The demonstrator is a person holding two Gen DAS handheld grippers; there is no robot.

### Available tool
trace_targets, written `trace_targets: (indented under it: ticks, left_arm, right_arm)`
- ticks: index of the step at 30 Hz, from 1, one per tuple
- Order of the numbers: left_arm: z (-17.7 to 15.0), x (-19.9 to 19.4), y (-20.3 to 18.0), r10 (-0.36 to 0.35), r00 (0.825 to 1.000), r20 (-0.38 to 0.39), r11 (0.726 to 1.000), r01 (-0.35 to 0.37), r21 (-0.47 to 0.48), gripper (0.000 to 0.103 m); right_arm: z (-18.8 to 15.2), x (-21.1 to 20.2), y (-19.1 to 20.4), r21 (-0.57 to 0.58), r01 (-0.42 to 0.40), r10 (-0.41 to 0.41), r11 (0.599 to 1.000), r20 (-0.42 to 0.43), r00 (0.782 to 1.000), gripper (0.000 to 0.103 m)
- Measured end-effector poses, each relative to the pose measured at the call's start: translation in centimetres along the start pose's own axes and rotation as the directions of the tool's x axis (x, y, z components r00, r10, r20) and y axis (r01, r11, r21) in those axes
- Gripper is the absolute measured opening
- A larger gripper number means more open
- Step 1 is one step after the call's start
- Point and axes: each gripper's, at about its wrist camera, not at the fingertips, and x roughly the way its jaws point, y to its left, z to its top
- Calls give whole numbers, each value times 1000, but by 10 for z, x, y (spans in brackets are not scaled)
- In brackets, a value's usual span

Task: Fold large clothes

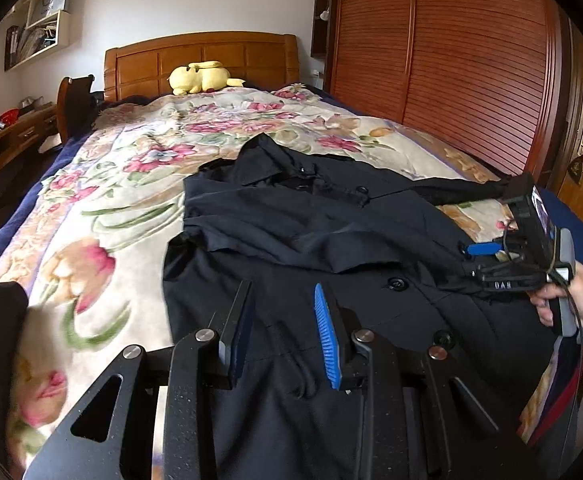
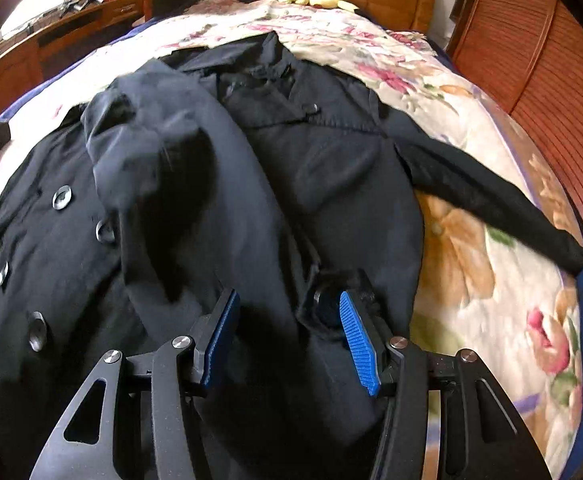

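The black coat (image 1: 311, 220) lies spread on the flowered blanket (image 1: 111, 208) of the bed, collar toward the wooden headboard (image 1: 203, 60) and front buttons up. In your left wrist view, one sleeve is folded across the chest, while the other stretches out flat toward the louvered wardrobe (image 1: 451, 48). Your left gripper (image 1: 283, 332) hovers over the lower front of the coat with its jaws wide apart and nothing between them. At the right edge you see your right hand (image 1: 567, 300) holding the right gripper (image 1: 481, 249) low over the coat's side. A yellow plush toy (image 1: 199, 77) rests against the headboard, and a wooden desk (image 1: 7, 140) stands beside the bed.

In your right wrist view, the coat (image 2: 331, 152) fills most of the frame, the folded sleeve (image 2: 163, 168) draped across its buttoned front. Your right gripper (image 2: 291, 336) has its jaws wide, with coat fabric bunched up between them, but they are not closed on it. The free sleeve (image 2: 491, 196) runs out over the blanket (image 2: 471, 248) toward the bed's edge.
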Motion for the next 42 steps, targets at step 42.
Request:
trace_targets:
  ticks: [42]
  left_arm:
    - [-23, 52, -7, 6, 995, -98, 1000, -4, 15, 32]
  right_arm:
    - [44, 31, 60, 27, -288, 286, 957, 51, 957, 42]
